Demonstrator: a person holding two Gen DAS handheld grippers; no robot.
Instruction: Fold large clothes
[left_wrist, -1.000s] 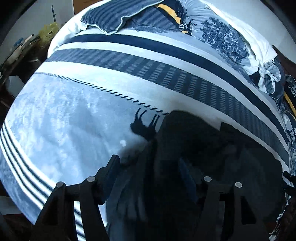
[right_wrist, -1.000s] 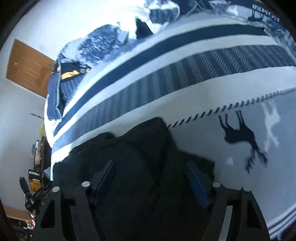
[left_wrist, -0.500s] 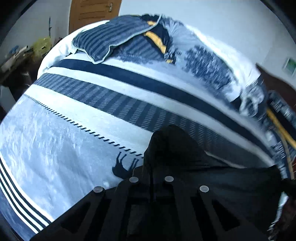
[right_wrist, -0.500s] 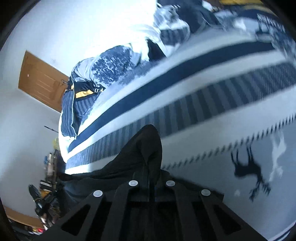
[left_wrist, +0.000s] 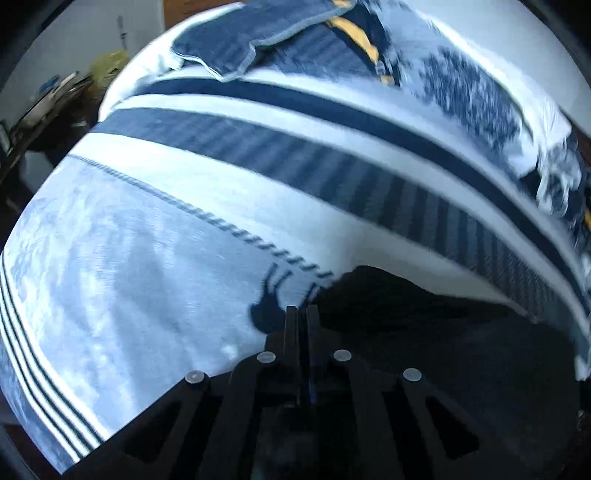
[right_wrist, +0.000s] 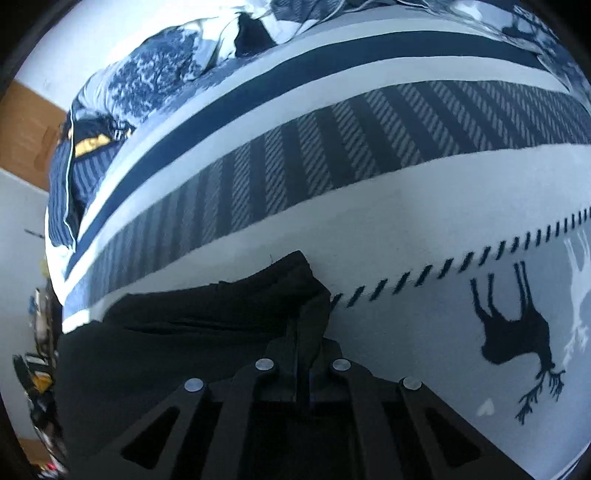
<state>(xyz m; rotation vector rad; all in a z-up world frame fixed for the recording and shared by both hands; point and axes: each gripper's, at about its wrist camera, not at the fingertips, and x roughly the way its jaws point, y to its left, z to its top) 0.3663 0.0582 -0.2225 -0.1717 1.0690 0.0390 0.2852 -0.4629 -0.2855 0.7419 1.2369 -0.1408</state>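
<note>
A large black garment (left_wrist: 424, 332) lies on a bed covered by a blue and white striped blanket (left_wrist: 184, 229) with deer figures. My left gripper (left_wrist: 302, 314) is shut at the garment's left edge; whether cloth is pinched between the fingers is hard to see. In the right wrist view the garment (right_wrist: 184, 332) spreads to the lower left, and my right gripper (right_wrist: 301, 328) is shut on a raised corner of it, which folds over the fingertips.
Pillows (left_wrist: 258, 40) and bunched bedding (right_wrist: 155, 74) lie at the head of the bed. A cluttered side table (left_wrist: 48, 103) stands left of the bed. A wooden door (right_wrist: 26, 129) is in the back wall.
Both grippers were open over the garment a second ago and have shut on its edges. They lifted the cloth and now hold it lower, near the blanket.
</note>
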